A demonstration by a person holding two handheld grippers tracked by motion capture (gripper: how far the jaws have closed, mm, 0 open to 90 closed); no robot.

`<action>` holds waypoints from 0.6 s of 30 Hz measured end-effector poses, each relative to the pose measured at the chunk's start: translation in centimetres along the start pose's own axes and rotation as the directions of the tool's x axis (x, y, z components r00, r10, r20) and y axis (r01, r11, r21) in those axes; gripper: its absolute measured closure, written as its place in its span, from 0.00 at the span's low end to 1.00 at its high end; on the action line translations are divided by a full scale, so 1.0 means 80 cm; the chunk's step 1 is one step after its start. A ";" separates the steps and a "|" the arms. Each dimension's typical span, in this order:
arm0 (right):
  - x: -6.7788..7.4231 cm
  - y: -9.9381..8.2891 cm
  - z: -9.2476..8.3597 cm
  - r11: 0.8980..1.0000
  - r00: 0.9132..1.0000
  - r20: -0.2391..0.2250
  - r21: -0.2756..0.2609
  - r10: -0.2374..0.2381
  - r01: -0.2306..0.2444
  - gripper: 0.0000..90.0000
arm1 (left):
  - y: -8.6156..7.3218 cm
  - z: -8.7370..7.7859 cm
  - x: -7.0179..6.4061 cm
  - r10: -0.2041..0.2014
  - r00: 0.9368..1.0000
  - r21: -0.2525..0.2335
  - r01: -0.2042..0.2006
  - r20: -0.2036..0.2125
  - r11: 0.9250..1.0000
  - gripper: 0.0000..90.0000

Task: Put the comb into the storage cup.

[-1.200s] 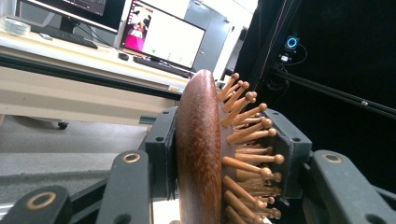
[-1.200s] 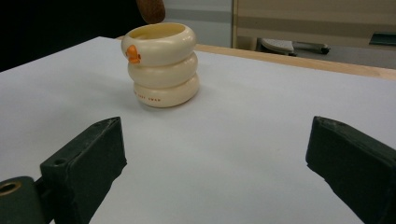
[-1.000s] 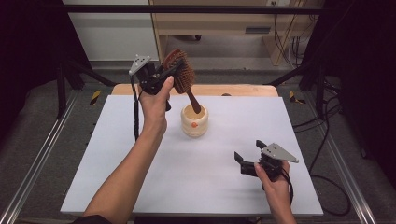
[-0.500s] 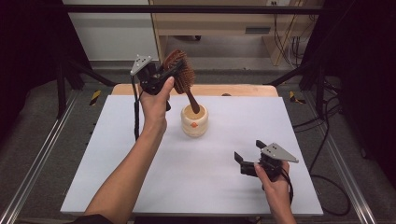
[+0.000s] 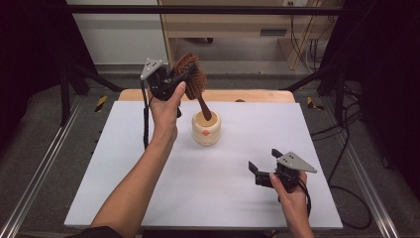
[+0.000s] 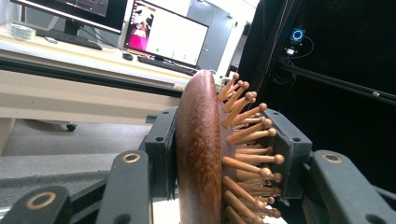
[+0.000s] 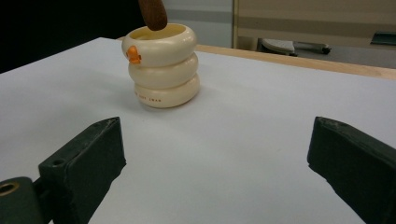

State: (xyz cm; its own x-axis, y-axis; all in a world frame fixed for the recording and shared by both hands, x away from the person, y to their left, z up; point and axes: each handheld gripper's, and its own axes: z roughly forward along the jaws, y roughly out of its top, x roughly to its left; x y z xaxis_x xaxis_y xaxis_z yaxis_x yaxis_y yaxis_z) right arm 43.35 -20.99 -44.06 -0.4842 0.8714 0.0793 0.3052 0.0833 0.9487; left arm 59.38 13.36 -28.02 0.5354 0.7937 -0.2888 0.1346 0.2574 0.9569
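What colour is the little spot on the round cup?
Orange, on the cream ribbed cup. It shows best in the right gripper view.

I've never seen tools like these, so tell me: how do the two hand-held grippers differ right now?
The left gripper is raised above the table, while the right gripper sits low, near the table's front edge. The left gripper is clamped on the head of a wooden hairbrush, whose handle tip dips into the cream cup; the right gripper's jaws stand wide apart with nothing between them. Both are black, two-jawed and topped by a grey plate.
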 end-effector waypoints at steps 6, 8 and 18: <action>0.000 0.000 0.000 1.000 1.000 -0.002 0.000 0.000 0.000 0.05 | -0.002 0.001 0.001 0.004 1.000 0.004 -0.004 -0.002 1.000 0.57; 0.000 0.000 0.000 1.000 1.000 -0.002 0.000 -0.001 0.001 0.05 | -0.002 0.002 0.001 0.005 1.000 0.006 -0.005 -0.002 1.000 0.57; 0.000 0.000 0.000 1.000 1.000 -0.003 -0.001 -0.001 0.001 0.05 | -0.004 0.004 0.000 0.011 1.000 0.008 -0.011 -0.002 1.000 0.57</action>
State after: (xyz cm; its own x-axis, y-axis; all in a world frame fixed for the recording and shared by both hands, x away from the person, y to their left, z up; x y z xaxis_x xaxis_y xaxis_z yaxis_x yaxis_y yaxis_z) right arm 43.36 -21.02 -44.08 -0.4871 0.8697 0.0792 0.3040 0.0838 0.9490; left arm 59.59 13.14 -28.34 0.5354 0.7973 -0.2787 0.1359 0.2444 0.9601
